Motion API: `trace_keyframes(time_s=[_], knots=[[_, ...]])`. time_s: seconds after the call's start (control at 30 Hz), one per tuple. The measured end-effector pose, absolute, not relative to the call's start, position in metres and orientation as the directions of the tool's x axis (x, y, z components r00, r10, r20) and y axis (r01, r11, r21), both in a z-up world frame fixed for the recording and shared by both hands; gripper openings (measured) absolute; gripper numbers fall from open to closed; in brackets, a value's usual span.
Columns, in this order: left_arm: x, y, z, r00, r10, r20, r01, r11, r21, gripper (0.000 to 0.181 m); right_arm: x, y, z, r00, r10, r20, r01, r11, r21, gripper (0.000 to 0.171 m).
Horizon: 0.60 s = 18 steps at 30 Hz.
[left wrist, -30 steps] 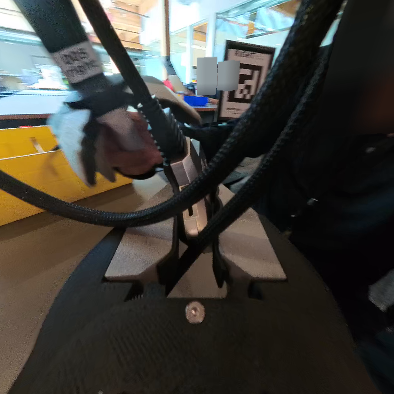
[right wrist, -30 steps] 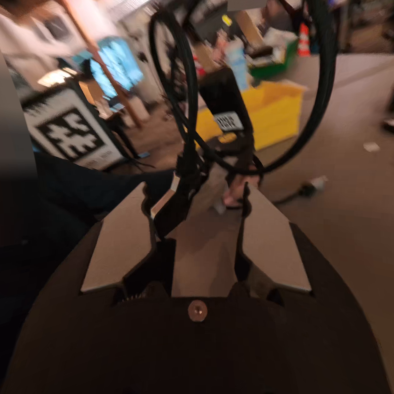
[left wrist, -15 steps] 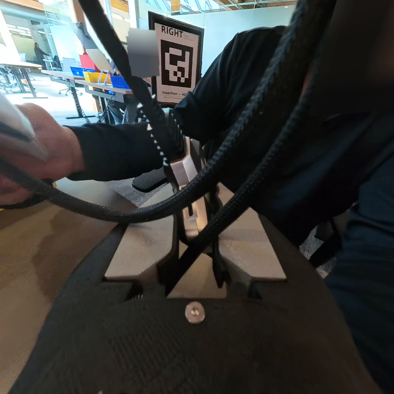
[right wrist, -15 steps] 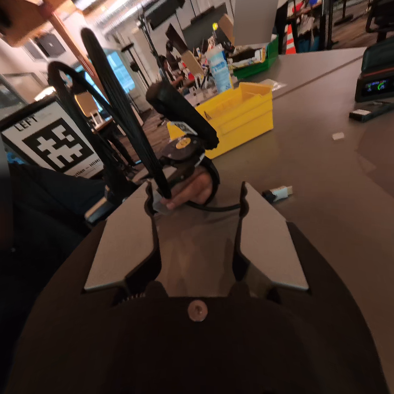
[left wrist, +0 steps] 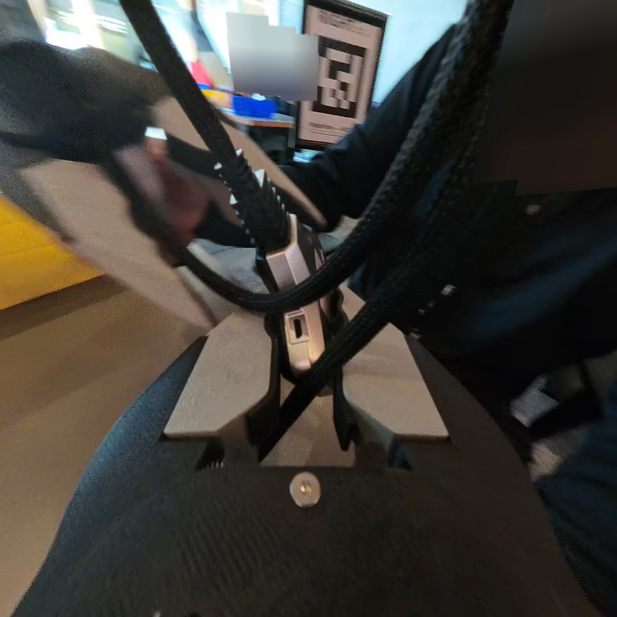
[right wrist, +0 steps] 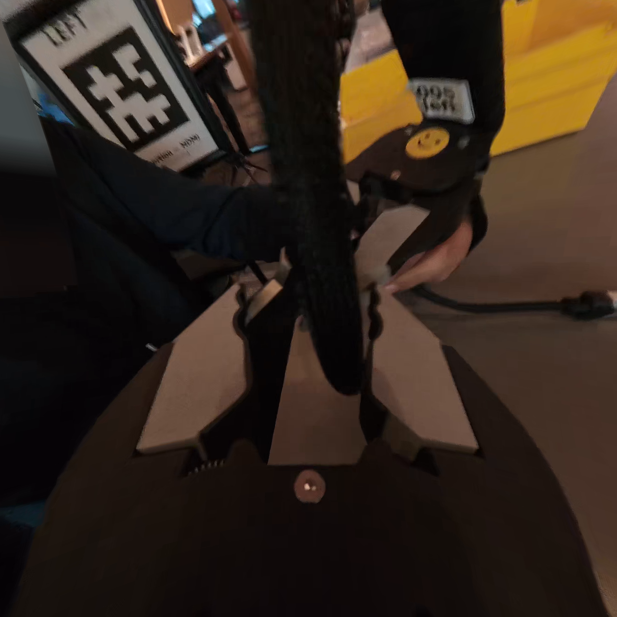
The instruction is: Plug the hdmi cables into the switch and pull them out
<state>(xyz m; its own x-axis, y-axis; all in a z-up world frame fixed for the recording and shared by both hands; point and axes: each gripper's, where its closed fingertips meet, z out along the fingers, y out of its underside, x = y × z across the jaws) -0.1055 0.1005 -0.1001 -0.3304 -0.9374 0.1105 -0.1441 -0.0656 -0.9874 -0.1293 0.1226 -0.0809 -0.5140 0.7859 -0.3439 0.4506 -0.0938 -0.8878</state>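
Here, switch [left wrist: 302, 300] between left tongs [left wrist: 305, 337].

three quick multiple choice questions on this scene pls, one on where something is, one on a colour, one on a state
1. Where is the grey switch?
A. lying flat on the table
B. clamped between the fingers of the left gripper
C. inside a bin

2. What colour is the large bin in the right wrist view?
A. red
B. white
C. yellow

3. How do the jaws of the right gripper stand?
A. apart, with a braided cable hanging between them
B. shut on the switch
C. shut on a loose plug

Answers
1 B: both fingers press the switch's sides in the left wrist view.
2 C: its walls are plainly yellow.
3 A: a wide gap shows between the fingers, and the cable does not fill it.
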Motion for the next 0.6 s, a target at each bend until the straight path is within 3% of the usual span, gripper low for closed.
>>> trace_keyframes(time_s=[0.1,0.13,0.3,0.47,0.6], knots=[[-0.106,0.135,-0.098,-0.145,-0.986,0.085,-0.128,-0.067,-0.99,0.027,-0.129,0.126,-0.094,-0.4,0.866,-0.3,0.496,-0.071,-0.865,0.091],[-0.106,0.143,-0.098,-0.102,-0.991,0.083,-0.124,-0.07,-0.99,0.027,-0.128,0.13,-0.096,-0.361,0.89,-0.279,0.502,-0.067,-0.862,0.088],[-0.107,0.149,-0.1,-0.056,-0.996,0.073,-0.13,-0.065,-0.989,0.026,-0.128,0.15,-0.111,-0.215,0.957,-0.196,0.551,-0.047,-0.833,0.042],[-0.106,0.16,-0.1,0.02,-1.0,0.02,-0.13,-0.023,-0.991,0.025,-0.133,0.156,-0.111,-0.16,0.945,-0.285,0.49,-0.174,-0.854,0.044],[-0.106,0.158,-0.102,0.002,-0.998,0.056,-0.136,-0.055,-0.989,0.024,-0.133,0.154,-0.118,-0.169,0.955,-0.242,0.487,-0.133,-0.863,0.043]])
